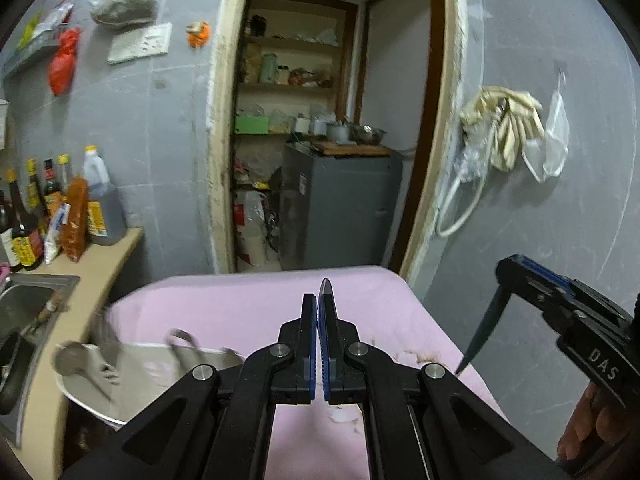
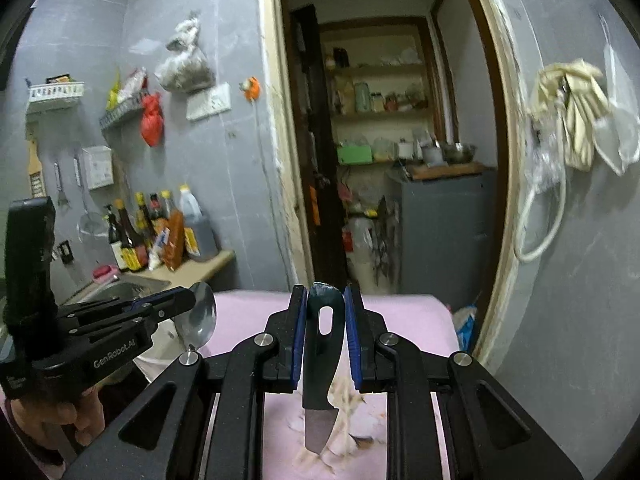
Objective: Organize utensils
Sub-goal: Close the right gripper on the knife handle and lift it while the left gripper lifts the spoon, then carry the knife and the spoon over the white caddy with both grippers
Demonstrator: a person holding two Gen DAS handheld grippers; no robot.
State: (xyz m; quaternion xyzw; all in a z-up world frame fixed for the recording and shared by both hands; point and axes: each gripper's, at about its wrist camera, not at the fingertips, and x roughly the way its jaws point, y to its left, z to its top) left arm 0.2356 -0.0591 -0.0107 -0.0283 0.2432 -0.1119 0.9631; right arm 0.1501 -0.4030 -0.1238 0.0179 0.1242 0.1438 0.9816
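My left gripper [image 1: 318,300] is shut on a metal spoon [image 1: 326,286], seen edge-on with its tip poking past the blue pads. From the right wrist view the spoon's bowl [image 2: 198,314] sticks out of the left gripper [image 2: 188,298]. My right gripper [image 2: 324,296] is shut on the black handle of a knife [image 2: 320,360], whose blade hangs point down. The left wrist view shows this gripper [image 1: 506,270] at the right with the knife [image 1: 486,324] dangling. Both are raised above a pink cloth-covered table [image 1: 248,312]. A metal basin [image 1: 92,404] with several utensils sits at lower left.
A steel sink [image 1: 24,304] and a counter with sauce bottles [image 1: 52,208] lie to the left. An open doorway straight ahead leads to shelves and a grey cabinet [image 1: 340,208]. Gloves and plastic bags [image 1: 508,128] hang on the right wall. A hand [image 1: 588,424] grips the right tool.
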